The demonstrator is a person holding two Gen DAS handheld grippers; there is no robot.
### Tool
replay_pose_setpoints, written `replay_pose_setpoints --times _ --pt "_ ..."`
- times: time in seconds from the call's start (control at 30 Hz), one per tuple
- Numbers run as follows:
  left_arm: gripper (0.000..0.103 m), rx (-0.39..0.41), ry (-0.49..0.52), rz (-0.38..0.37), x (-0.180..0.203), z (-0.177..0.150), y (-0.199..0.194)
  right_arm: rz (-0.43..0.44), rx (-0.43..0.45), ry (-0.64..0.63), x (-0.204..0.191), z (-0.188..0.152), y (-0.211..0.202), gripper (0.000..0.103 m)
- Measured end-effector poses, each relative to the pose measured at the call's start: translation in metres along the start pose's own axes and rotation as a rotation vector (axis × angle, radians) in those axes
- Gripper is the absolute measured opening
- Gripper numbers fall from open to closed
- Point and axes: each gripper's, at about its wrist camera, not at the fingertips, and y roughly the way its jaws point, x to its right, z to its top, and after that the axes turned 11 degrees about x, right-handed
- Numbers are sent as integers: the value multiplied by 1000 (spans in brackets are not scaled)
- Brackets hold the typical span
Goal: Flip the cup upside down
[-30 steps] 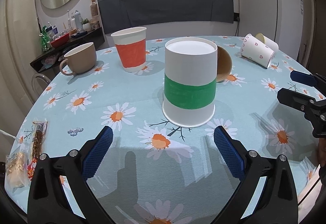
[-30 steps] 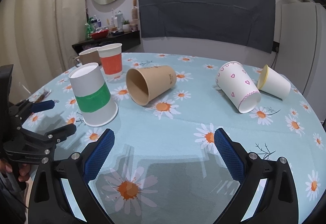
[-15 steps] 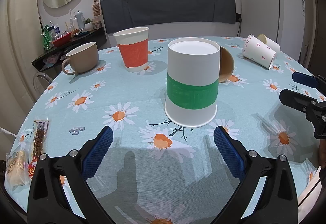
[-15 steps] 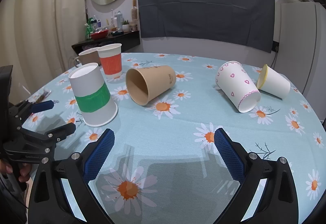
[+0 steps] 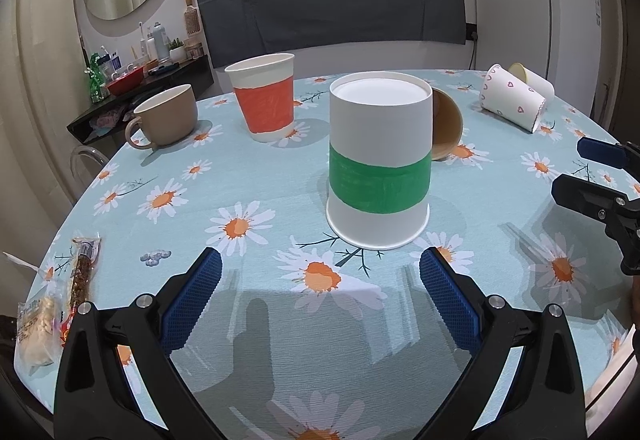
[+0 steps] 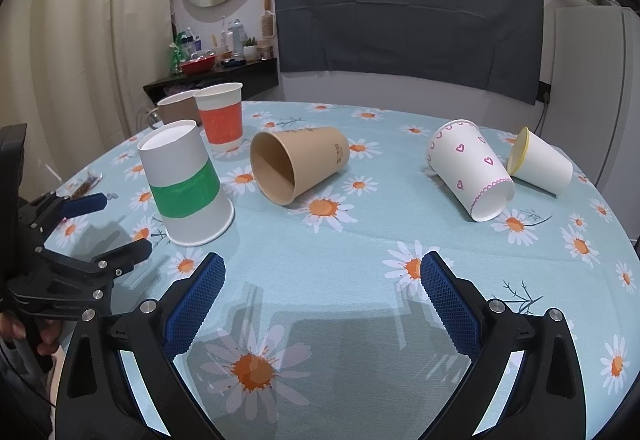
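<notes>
A white paper cup with a green band (image 5: 380, 164) stands upside down on the daisy tablecloth, rim down; it also shows in the right wrist view (image 6: 186, 182). My left gripper (image 5: 318, 272) is open and empty, a little in front of this cup, not touching it. My right gripper (image 6: 320, 274) is open and empty over bare cloth near the table's front. It appears at the right edge of the left wrist view (image 5: 592, 176). The left gripper shows at the left of the right wrist view (image 6: 104, 228).
An upright orange-banded cup (image 5: 266, 102) and a beige mug (image 5: 168, 116) stand at back left. A brown cup (image 6: 298, 168), a heart-pattern cup (image 6: 470, 168) and a yellow-rimmed cup (image 6: 540, 162) lie on their sides. Snack packets (image 5: 60, 296) lie at the left edge.
The left gripper has drawn back and shifted slightly; the green-banded cup stays put. The right gripper has not visibly moved.
</notes>
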Motion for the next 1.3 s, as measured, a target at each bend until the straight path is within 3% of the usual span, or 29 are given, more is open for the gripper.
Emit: replay_pose_setpoints --times 1.3 --pt "97 6 4 0 2 1 0 1 -1 -3 -1 0 0 94"
